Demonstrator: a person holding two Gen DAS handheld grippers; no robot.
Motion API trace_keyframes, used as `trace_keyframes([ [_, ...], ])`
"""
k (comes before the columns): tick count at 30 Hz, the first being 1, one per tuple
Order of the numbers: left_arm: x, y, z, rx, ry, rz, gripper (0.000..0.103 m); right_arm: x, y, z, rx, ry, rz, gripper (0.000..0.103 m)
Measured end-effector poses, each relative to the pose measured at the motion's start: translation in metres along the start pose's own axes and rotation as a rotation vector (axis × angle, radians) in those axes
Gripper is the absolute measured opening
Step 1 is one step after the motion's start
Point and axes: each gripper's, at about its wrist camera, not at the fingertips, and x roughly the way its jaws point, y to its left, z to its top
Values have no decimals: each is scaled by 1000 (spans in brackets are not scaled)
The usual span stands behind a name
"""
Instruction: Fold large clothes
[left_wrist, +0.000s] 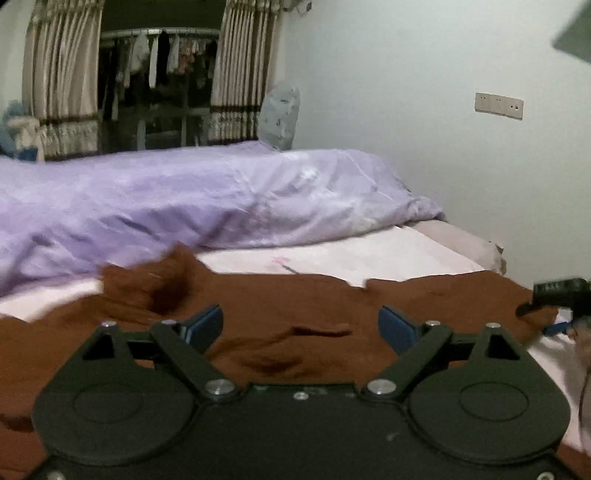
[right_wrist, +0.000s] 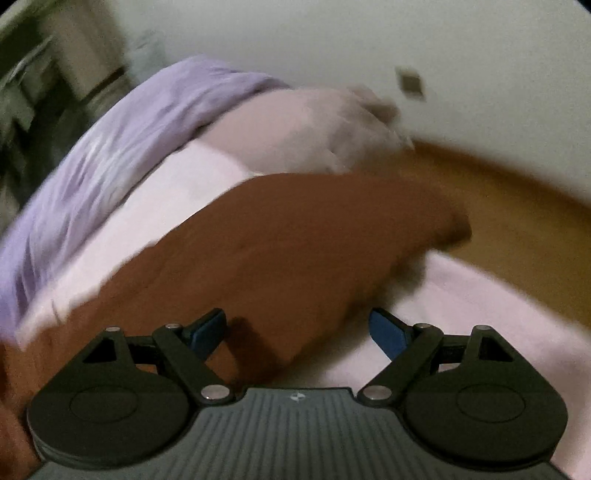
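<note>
A large brown garment (left_wrist: 295, 306) lies spread across the pale pink bed sheet (left_wrist: 351, 258). A bunched fold rises at its far left edge. My left gripper (left_wrist: 301, 325) is open and empty, low over the garment's middle. My right gripper (right_wrist: 297, 330) is open and empty, over the garment's right edge (right_wrist: 295, 240), where the cloth meets the sheet (right_wrist: 461, 314). The right wrist view is blurred. The other gripper shows at the left wrist view's right edge (left_wrist: 557, 295).
A rumpled purple duvet (left_wrist: 184, 206) lies along the far side of the bed. A white wall with sockets (left_wrist: 498, 105) stands on the right. Curtains and a window (left_wrist: 159, 85) are at the back. Wooden floor (right_wrist: 517, 206) shows beyond the bed's right edge.
</note>
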Motion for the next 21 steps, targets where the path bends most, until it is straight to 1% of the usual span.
trace_keyframes([
  [1,-15,12,0,34,-3,30,93,7,0,6,10,-6,37,102],
  [2,-27,16,1,61,-3,66,93,14,1,12,17,6,40,92],
  [3,-43,28,1,78,5,114,93,16,5,15,17,-28,24,88],
  [4,-54,43,-2,85,18,157,93,19,8,18,26,-38,12,54],
  [5,-66,59,-5,84,37,197,93,23,11,21,44,-16,18,17],
  [6,-78,78,-9,77,60,235,93,23,14,22,64,-10,47,15],
  [7,-89,94,-14,65,79,269,93,18,20,20,68,-35,83,12],
  [8,-99,111,-19,48,98,304,93,11,30,16,48,-73,111,12],
  [9,-112,124,-24,27,113,333,93,1,47,11,-6,-113,120,12],
  [10,-117,137,-28,3,125,358,93,-10,67,3,-81,-144,156,9],
  [12,-127,157,-36,-52,142,389,93,-31,105,-18,-204,-170,257,8],
  [13,-143,162,-42,-70,151,398,93,-39,125,-34,-280,-170,301,8],
  [14,-147,167,-45,-92,183,425,93,-42,143,-52,-359,-160,327,8],
  [15,-151,170,-48,-112,221,465,93,-38,156,-67,-419,-127,337,9],
  [16,-154,169,-51,-121,238,489,93,-28,166,-82,-467,-70,335,9],
  [17,-153,164,-51,-112,232,483,93,-13,171,-95,-495,-10,315,9],
  [19,-157,156,-56,-68,215,456,93,19,168,-112,-502,96,242,9],
  [20,-155,153,-57,-49,216,459,93,24,163,-116,-503,99,237,10],
  [21,-156,145,-60,-37,218,458,93,22,159,-118,-506,71,257,10],
])
